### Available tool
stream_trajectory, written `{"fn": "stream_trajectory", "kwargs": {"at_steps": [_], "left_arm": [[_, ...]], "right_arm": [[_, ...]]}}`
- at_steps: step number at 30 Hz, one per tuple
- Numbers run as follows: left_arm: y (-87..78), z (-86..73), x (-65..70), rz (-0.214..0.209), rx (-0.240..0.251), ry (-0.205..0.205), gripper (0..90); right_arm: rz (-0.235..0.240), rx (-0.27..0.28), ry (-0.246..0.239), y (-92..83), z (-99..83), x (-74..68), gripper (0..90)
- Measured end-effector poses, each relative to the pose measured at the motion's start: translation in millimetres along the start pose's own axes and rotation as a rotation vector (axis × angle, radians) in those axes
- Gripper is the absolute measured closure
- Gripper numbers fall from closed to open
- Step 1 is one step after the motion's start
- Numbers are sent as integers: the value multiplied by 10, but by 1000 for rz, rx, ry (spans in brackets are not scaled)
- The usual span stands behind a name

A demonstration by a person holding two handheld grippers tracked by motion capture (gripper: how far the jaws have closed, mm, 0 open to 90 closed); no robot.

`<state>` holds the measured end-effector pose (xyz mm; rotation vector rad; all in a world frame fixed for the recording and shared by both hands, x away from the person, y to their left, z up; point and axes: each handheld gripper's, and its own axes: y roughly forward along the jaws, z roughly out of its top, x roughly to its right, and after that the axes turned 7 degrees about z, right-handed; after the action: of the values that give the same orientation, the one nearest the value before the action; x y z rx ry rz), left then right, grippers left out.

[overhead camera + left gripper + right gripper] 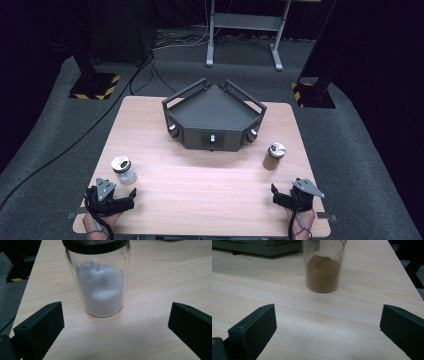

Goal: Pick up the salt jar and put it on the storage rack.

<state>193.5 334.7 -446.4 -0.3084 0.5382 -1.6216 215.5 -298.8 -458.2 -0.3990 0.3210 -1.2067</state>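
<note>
A glass jar of white powder point(123, 171) point(102, 287) with a metal lid stands upright at the table's left. My left gripper point(131, 196) point(116, 322) rests just in front of it, jaws wide open, nothing between them. A glass jar of brown powder point(273, 157) point(323, 272) stands upright at the right. My right gripper point(274, 194) point(328, 325) sits a short way in front of it, also open and empty. Both grippers lie low near the table's front edge, held by a person's hands.
A dark grey angular tray point(215, 107) with rails and knobs on its front faces sits at the back middle of the wooden table point(200, 190). Beyond the table are stand bases with yellow-black stripes point(95, 86), cables and a metal frame point(245, 30).
</note>
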Motion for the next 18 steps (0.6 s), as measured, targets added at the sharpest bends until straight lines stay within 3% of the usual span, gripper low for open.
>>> {"fn": "stream_trajectory", "kwargs": {"at_steps": [4,18], "left_arm": [[12,56,6,0,-25,19,3],[50,85,0,11,-46,3,2]], "right_arm": [[-8,-3,0,6,6,-15,0],[-1,-6,-4,6,10,-7,0]]}}
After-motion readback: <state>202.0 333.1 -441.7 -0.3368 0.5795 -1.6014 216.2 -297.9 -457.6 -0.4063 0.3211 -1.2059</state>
